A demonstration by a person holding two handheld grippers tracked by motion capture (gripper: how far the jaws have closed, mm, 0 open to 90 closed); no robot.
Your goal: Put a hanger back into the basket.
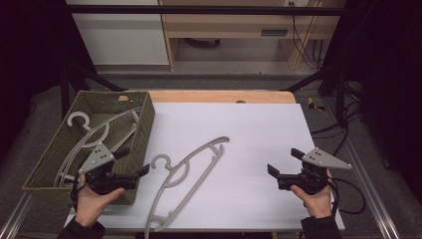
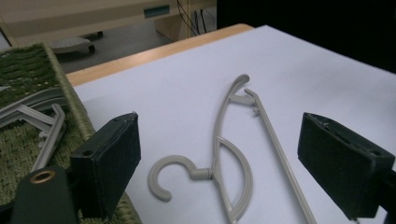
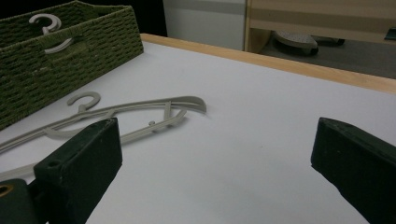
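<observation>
The left gripper point(image 1: 133, 162) hangs over the basket's point(image 1: 142, 130) near corner, jaws wide apart and empty. The hanger point(image 1: 186, 175) lies flat on the white sheet point(image 1: 259, 134) just ahead of those jaws, its hook point(image 2: 169, 176) nearest them. More hangers point(image 1: 92, 137) lie in the basket beside this gripper. The right gripper point(image 1: 284, 162) hovers well apart from the hanger, jaws wide and empty too.

A lab-like workroom: a framed rig table point(image 1: 234, 95), trailing cables point(image 1: 311, 47), plain wooden furniture point(image 1: 234, 27).
</observation>
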